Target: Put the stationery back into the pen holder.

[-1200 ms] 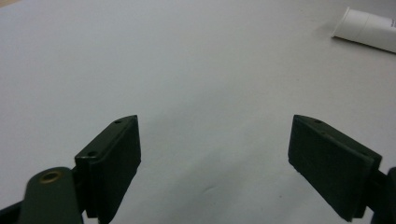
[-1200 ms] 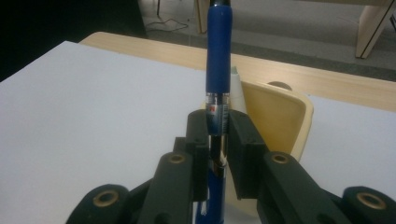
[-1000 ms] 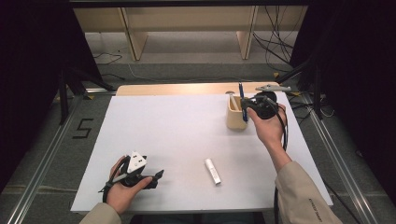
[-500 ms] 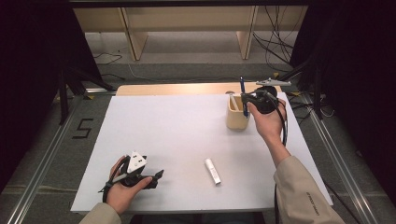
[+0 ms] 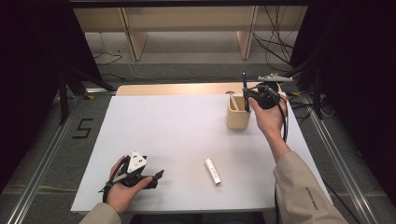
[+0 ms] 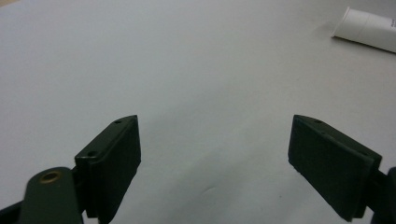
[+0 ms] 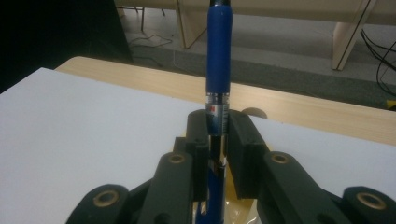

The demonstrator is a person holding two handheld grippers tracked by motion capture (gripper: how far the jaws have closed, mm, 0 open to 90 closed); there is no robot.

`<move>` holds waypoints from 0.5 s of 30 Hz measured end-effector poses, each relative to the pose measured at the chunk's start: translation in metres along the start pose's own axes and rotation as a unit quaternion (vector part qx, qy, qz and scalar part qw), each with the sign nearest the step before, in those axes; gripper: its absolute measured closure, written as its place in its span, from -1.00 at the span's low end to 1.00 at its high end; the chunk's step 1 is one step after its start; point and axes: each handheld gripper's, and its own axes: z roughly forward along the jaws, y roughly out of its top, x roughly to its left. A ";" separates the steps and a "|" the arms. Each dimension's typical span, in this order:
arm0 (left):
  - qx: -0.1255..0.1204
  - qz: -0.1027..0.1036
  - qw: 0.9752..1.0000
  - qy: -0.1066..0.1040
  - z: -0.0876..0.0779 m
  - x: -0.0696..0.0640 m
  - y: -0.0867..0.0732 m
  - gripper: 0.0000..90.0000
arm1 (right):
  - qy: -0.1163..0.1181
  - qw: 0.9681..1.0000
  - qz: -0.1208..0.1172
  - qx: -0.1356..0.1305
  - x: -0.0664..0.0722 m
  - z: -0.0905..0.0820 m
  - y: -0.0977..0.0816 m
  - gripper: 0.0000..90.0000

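Blue pen, clear lower barrel

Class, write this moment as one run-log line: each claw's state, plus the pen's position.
right claw: shut on blue pen | pen: upright above beige holder | left claw: open, empty, on white table

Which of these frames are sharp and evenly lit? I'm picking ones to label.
High view: the white table sheet is evenly lit, the surroundings fall into darkness, and the picture is slightly soft. Left gripper view: the near fingers are blurred and a soft shadow lies below them; the white tube is fairly crisp. Right gripper view: the blue pen is sharp, with glare on its clear section.
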 end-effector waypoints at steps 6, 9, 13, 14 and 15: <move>0.000 -0.001 1.000 -0.001 0.000 0.000 0.000 -0.63 | -0.005 1.000 0.000 -0.004 -0.002 0.001 0.006 0.77; 0.000 -0.001 1.000 -0.001 0.000 0.000 0.000 -0.63 | -0.007 1.000 0.000 -0.005 -0.003 0.002 0.007 0.77; 0.000 -0.001 1.000 -0.001 0.000 0.000 0.000 -0.63 | -0.010 1.000 0.000 -0.006 -0.003 0.004 0.007 0.77; 0.000 -0.001 1.000 -0.001 0.000 0.000 0.000 -0.63 | -0.011 1.000 -0.001 -0.005 -0.003 0.005 0.007 0.77; 0.000 -0.001 1.000 -0.001 0.000 0.000 0.000 -0.63 | -0.011 1.000 0.000 -0.005 -0.003 0.005 0.007 0.77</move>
